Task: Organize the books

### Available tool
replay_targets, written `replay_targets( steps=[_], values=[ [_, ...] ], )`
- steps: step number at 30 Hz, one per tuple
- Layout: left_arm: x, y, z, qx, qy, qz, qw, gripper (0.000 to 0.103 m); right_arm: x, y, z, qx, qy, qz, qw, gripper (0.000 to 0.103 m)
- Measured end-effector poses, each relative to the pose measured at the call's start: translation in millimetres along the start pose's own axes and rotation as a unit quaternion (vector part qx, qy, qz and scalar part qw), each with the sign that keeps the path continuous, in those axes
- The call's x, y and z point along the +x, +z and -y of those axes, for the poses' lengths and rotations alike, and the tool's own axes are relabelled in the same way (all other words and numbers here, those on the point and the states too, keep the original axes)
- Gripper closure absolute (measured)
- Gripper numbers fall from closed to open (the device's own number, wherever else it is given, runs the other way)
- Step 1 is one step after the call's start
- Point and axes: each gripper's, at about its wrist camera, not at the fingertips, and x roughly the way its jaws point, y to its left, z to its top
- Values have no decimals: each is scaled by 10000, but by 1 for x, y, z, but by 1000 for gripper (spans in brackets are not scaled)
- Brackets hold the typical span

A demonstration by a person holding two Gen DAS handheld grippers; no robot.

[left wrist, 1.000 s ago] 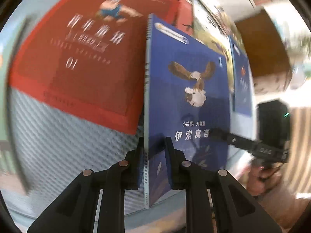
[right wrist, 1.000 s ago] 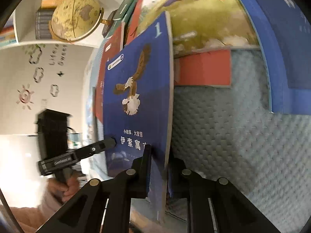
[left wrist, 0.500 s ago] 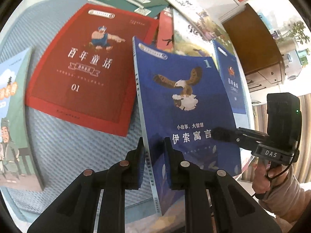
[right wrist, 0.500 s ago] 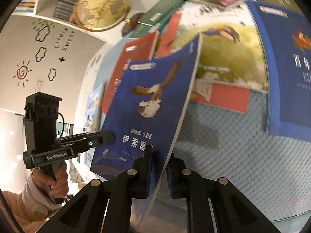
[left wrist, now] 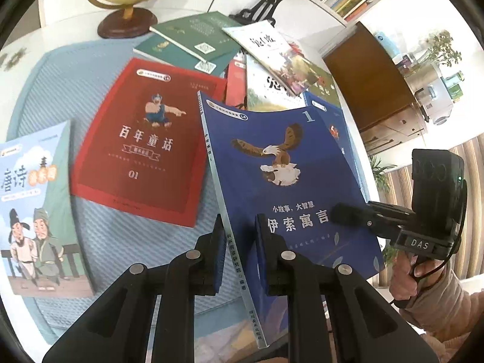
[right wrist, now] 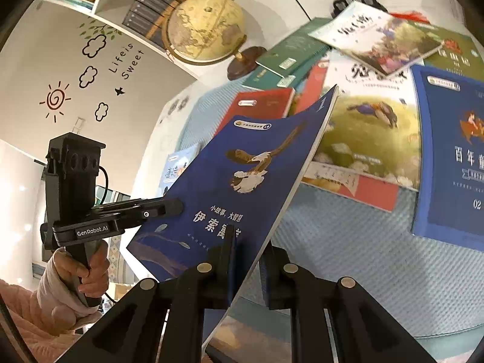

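Gripping the blue paperback with the eagle on its cover [left wrist: 281,178] from both sides, you've got it lifted clear of the pale blue quilted mat [left wrist: 54,84]. Your left gripper [left wrist: 239,242] is pinched on the spine edge near the bottom, your right gripper [right wrist: 248,254] clamped on the opposite, open edge, each with one finger over the cover and one behind. The book tilts, cover facing up, bowing slightly between the two grips. Under it on the mat lie the red storybook marked 01 [left wrist: 148,139], the teal poetry book [left wrist: 33,205] and the blue storybook marked 02 [right wrist: 453,157].
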Motion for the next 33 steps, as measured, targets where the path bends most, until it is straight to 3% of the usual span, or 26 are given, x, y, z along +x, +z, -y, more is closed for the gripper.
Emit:
replay_targets(
  steps=[16,33],
  values=[
    [-59,8,-17,130,-39,568,9983,88,-14,22,-63,-441,21,480,9979,90],
    [-112,-7,-98,-394,222,997,9940,86,50,51,-141,-1130,204,203,9932,89]
  ],
)
